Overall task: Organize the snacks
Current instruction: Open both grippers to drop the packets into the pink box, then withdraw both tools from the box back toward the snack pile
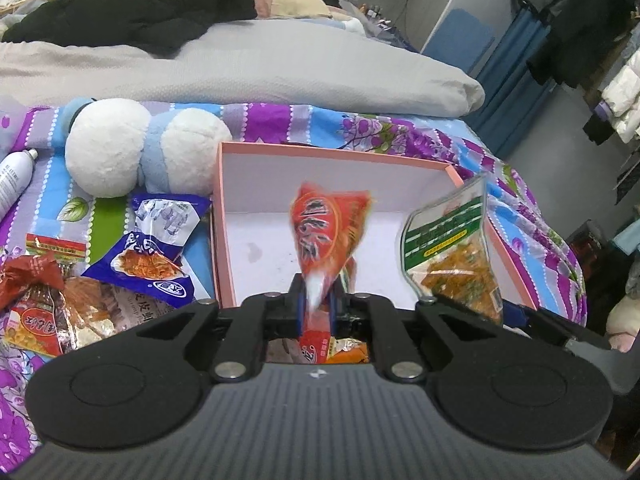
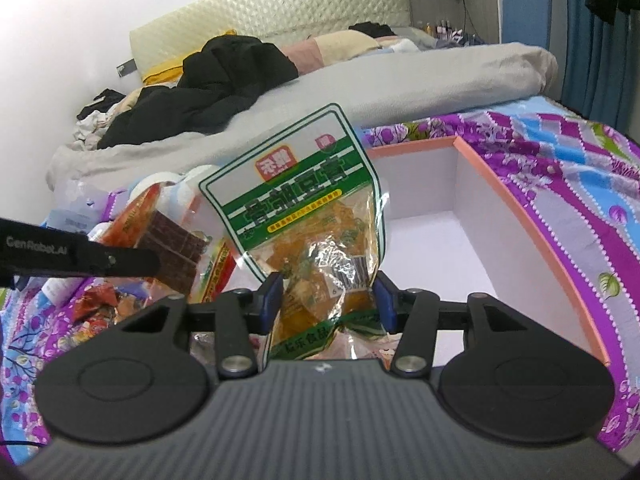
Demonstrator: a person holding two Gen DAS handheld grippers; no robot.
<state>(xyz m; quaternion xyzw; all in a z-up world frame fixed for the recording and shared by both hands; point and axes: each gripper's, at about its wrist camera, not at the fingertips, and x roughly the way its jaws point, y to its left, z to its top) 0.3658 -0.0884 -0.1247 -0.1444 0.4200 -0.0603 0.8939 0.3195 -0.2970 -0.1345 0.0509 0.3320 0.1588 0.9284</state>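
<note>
Both of my tools are loaded right now. My left tool [image 1: 316, 304] is clamped tight on the bottom edge of the orange-red snack packet [image 1: 328, 232], which stands up in front of me above the near edge of the pink box [image 1: 218, 216]. My right tool [image 2: 328, 296] is squeezed onto the lower part of the green-labelled clear bag [image 2: 308, 216], fingers pressed into both its sides, and that bag hangs at the box's near right corner (the box floor looks bare, so nothing seems packed yet).

Left of the box, on the patterned bed sheet [image 1: 520, 200], the rest of the pile waits: the blue packet [image 1: 148, 264] and the red packets [image 1: 44, 304], with the plush toy [image 1: 136, 144] just behind them and touching the box's far left corner.

Risks, as I judge them: the orange-red packet is pinched only by a thin seam, so it could slip or swing out if I tilt too fast. The two packets sit near each other over the box, so lowering both at once could make them collide or catch the box wall and tip it on the soft bed. The slick plastic of the clear bag could slide through my grip.
</note>
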